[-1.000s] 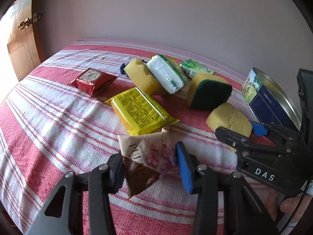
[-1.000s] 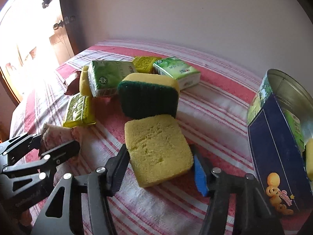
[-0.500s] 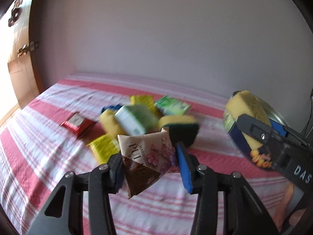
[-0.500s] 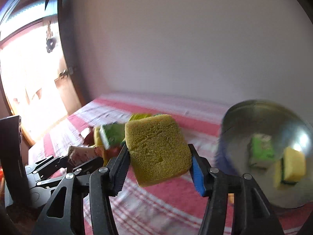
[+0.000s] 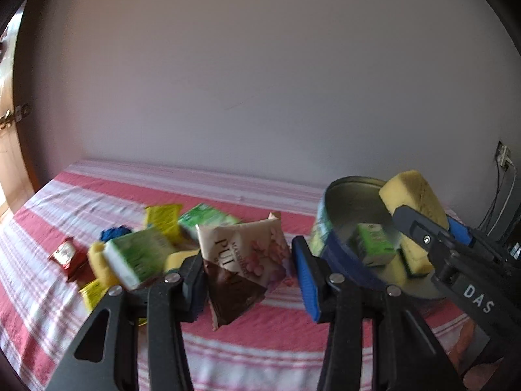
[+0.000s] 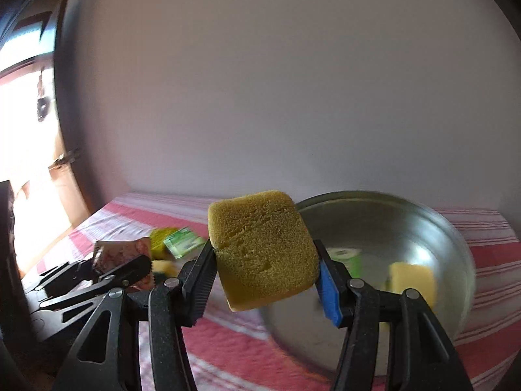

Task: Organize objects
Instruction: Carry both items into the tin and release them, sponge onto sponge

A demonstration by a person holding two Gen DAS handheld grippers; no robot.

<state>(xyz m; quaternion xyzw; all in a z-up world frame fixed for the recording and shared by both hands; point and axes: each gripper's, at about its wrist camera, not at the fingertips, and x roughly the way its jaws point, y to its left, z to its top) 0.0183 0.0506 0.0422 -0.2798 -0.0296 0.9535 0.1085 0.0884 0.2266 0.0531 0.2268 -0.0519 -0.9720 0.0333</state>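
My left gripper is shut on a flowered beige and brown sachet and holds it above the striped cloth. My right gripper is shut on a yellow sponge and holds it in the air at the near rim of the round metal tin. In the left wrist view the sponge and right gripper hang over the tin. Inside the tin lie a green tissue pack and a yellow sponge.
On the red and white striped cloth left of the tin lies a pile: green tissue packs, yellow packets, sponges, a blue item and a red packet. A wall stands behind; cables hang at the right.
Both grippers lifted their items off the cloth and moved right toward the tin. The yellow sponge went from the cloth to above the tin's rim.
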